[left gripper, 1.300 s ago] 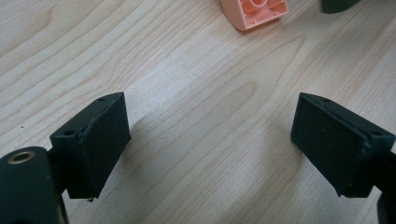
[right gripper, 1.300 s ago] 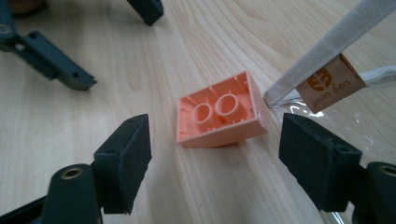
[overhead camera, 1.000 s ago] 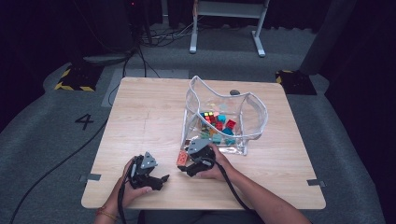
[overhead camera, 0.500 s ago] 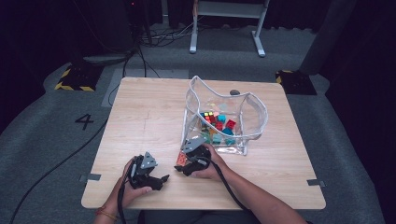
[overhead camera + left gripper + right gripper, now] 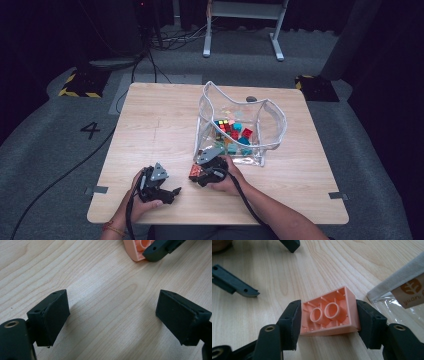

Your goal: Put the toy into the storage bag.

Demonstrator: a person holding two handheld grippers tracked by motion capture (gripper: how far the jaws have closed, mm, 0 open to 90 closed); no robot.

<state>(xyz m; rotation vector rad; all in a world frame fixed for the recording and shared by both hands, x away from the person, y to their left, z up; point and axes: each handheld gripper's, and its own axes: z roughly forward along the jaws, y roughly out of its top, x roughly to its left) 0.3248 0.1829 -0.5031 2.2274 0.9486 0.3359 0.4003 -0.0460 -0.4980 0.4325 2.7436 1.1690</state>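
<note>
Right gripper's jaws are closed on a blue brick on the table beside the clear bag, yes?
Not blue. The right gripper view shows the right gripper with its jaws, which have just been closing, against a peach-orange brick, hollow underside showing, on the table beside the clear bag.

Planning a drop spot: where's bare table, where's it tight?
Free: the table's whole left half beside the bag, and the right strip past it. Tight: near edge, where left gripper and right gripper, jaws on the brick, sit.
</note>
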